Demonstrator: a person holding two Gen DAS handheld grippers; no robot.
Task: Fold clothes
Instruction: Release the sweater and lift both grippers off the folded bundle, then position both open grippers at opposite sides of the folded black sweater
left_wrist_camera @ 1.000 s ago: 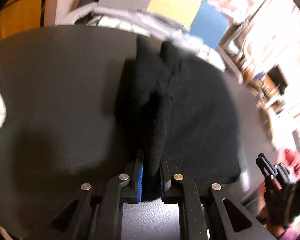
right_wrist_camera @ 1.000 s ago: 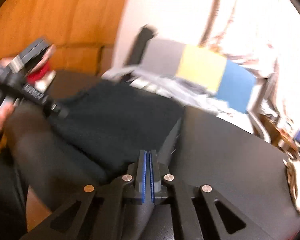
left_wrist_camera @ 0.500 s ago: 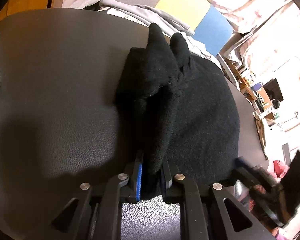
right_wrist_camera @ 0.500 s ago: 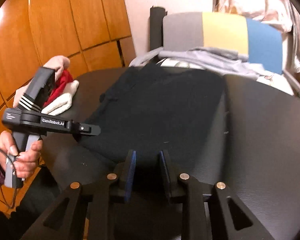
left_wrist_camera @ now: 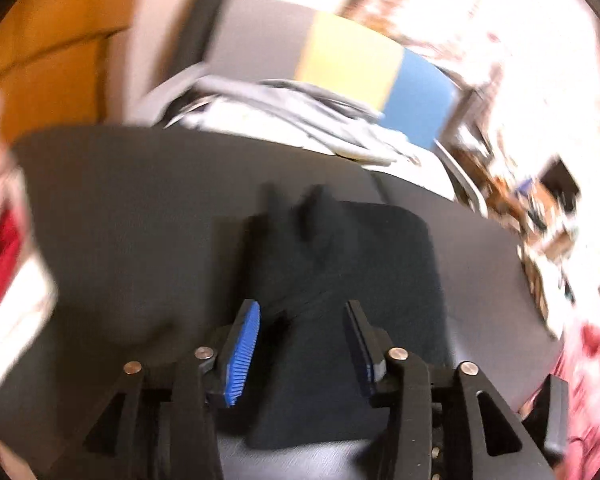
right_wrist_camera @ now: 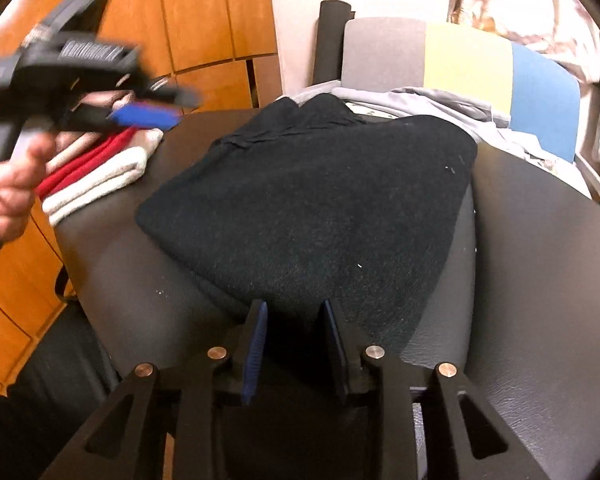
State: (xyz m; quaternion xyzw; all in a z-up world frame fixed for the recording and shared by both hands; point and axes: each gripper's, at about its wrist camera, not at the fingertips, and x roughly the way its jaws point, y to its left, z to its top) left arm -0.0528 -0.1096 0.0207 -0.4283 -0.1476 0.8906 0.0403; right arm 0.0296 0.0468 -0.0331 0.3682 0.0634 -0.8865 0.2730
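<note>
Now both grippers, left (left_wrist_camera: 302, 344) and right (right_wrist_camera: 294, 350), jaws wide, over black garment (right_wrist_camera: 312, 204).

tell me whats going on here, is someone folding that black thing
Yes. A person holds a gripper in each hand over a black garment lying folded on a dark table. Both the left gripper and the right gripper have their jaws open and hold nothing. A folded red and white stack lies at the table's edge, and grey clothes wait on a chair behind.
</note>
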